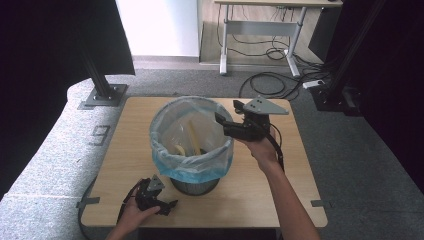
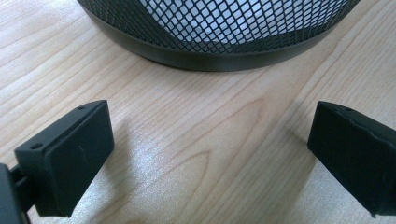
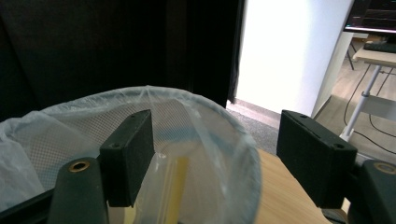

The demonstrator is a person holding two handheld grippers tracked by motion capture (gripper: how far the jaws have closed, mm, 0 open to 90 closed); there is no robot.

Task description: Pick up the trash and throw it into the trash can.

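Resting low at the worktop's (image 1: pixel 280 165) near edge, close to its left corner: left gripper (image 1: pixel 159 204), held in a hand (image 1: pixel 132 217), jaws spread wide and empty, bare wood grain between them in the left gripper view, tips aimed at the foot of the bin. Raised over the bin's right rim, toward the far right part of the worktop: right gripper (image 1: pixel 220 120), carried in the right hand (image 1: pixel 262 147), grey three-cornered plate (image 1: pixel 264 105) on top, cable trailing down past the wrist; jaws parted, nothing between them, tips just above the liner's edge in the right gripper view. Standing at mid-worktop, between the two grippers: black mesh waste bin (image 1: pixel 195 185), upright, lined with a translucent bluish plastic bag (image 1: pixel 192 167) folded over the rim. Lying inside the bag: pale yellow strips (image 1: pixel 192 140), kind not clear. Beyond the far edge: grey carpet, a white-legged desk (image 1: pixel 260 25), loose cables (image 1: pixel 272 82) on the floor.
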